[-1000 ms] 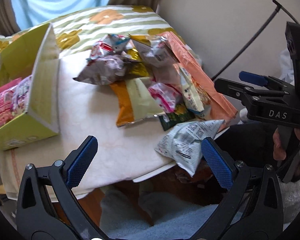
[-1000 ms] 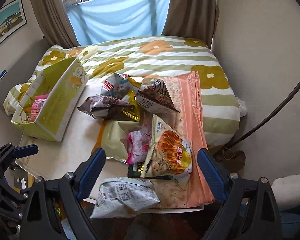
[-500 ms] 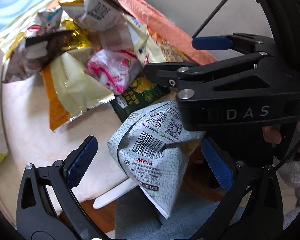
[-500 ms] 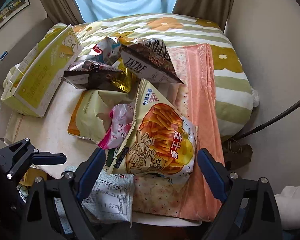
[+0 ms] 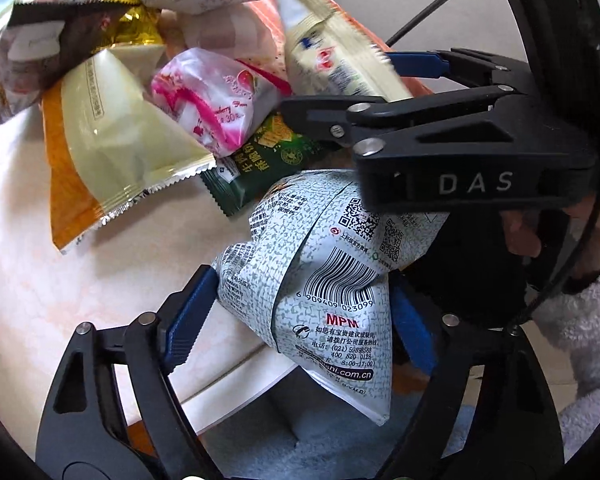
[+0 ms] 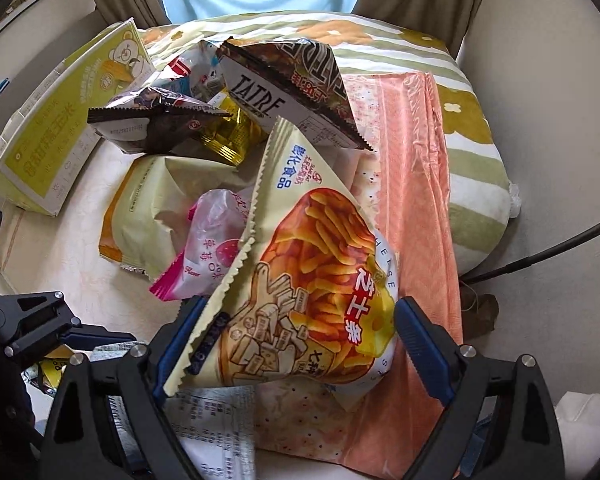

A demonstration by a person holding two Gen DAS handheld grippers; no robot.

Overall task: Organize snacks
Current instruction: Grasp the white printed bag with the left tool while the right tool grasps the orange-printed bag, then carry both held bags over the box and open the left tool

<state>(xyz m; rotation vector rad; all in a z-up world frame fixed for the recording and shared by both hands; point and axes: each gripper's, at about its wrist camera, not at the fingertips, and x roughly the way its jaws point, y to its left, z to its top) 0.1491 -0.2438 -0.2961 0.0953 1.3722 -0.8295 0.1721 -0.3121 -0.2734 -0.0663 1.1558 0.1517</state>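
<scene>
A white-grey speckled snack bag (image 5: 320, 264) with a barcode hangs over the front edge of the white tabletop (image 5: 40, 280). My left gripper (image 5: 300, 316) reaches down around it. Its jaws are closing, and both blue pads touch the bag's sides. A cream bag printed with orange cheese sticks (image 6: 312, 280) leans on the snack pile. My right gripper (image 6: 300, 336) straddles its lower half, open, with a pad on each side. In the left wrist view the right gripper (image 5: 360, 88) sits up right, with that bag's back (image 5: 340, 56) between its fingers.
A yellow-green carton (image 6: 52, 140) lies at the table's left. The pile holds a dark TATRE bag (image 6: 284, 92), a pale yellow bag (image 5: 120, 132), a pink strawberry bag (image 5: 216, 96) and a green packet (image 5: 260, 160). A salmon cloth (image 6: 416, 200) and floral bedding (image 6: 472, 128) lie to the right.
Both grippers have dropped toward the table. The left one came down over the speckled bag and its jaws narrowed onto it. The right one now straddles the cheese-stick bag.
</scene>
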